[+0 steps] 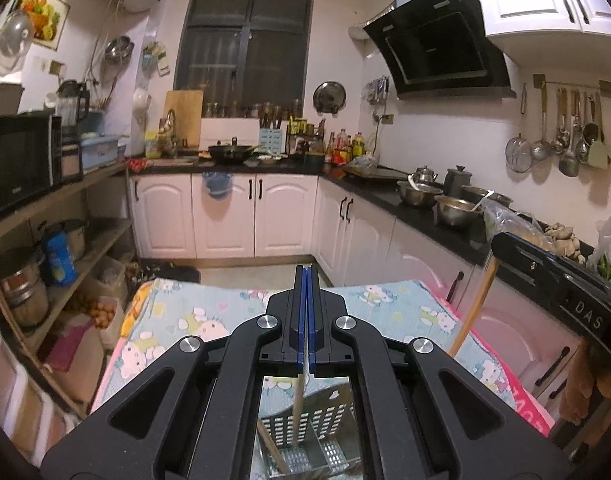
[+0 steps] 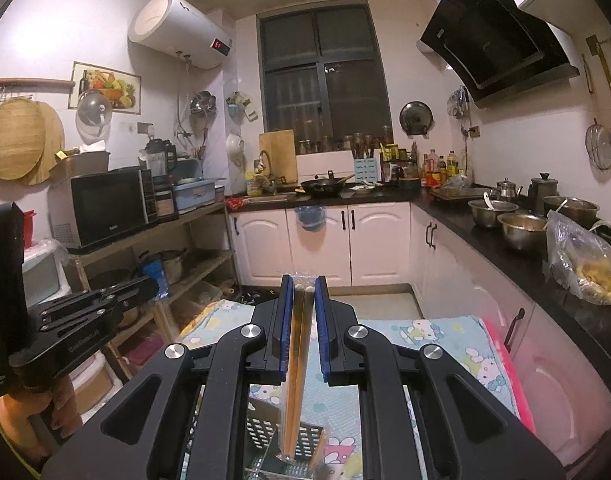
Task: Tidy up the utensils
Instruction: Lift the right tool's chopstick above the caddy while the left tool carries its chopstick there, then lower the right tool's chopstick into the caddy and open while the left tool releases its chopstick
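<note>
A cartoon-print cloth covers the surface at lower centre, presumably to protect it. The perforated metal utensil holder stands at the bottom edge. Right hand-held gripper grasps wrapped chopsticks above it (likely for dropping in); left hand-held gripper is clenched on a thin stick.

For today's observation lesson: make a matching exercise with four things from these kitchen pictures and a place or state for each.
Things
1. left gripper
2. chopsticks
3. wok
4. ladles

Places or states
A. on the far counter below the window
B. hanging on a wall rail
C. shut on a thin stick
D. between the right gripper's blue pads

Pairs: 1-C, 2-D, 3-A, 4-B
</note>
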Motion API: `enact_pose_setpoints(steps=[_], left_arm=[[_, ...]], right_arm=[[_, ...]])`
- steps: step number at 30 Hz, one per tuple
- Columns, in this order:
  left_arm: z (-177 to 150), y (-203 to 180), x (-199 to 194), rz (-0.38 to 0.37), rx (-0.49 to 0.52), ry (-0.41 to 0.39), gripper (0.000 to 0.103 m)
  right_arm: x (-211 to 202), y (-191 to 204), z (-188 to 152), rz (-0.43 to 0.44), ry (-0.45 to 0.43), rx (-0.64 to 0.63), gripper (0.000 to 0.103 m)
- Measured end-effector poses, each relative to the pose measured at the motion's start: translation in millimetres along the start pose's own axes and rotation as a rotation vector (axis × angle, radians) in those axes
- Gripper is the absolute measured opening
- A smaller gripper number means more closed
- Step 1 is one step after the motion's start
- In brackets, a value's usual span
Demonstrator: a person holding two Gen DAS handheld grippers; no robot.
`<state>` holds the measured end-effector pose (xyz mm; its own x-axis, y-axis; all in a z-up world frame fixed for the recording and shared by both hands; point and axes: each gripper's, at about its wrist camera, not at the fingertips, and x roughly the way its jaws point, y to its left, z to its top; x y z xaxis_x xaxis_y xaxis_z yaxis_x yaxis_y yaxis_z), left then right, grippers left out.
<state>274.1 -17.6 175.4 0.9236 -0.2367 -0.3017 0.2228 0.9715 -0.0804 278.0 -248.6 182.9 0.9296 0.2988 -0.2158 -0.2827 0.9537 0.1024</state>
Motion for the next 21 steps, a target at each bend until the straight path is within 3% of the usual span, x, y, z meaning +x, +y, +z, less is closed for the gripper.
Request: enact_pose_setpoints(steps=[21], left_arm=[[-48,21,20,-0.033,-0.083,0.084,0.000]], right_arm=[[45,-5,-57,-0.009,0.086,0.035,0.011]])
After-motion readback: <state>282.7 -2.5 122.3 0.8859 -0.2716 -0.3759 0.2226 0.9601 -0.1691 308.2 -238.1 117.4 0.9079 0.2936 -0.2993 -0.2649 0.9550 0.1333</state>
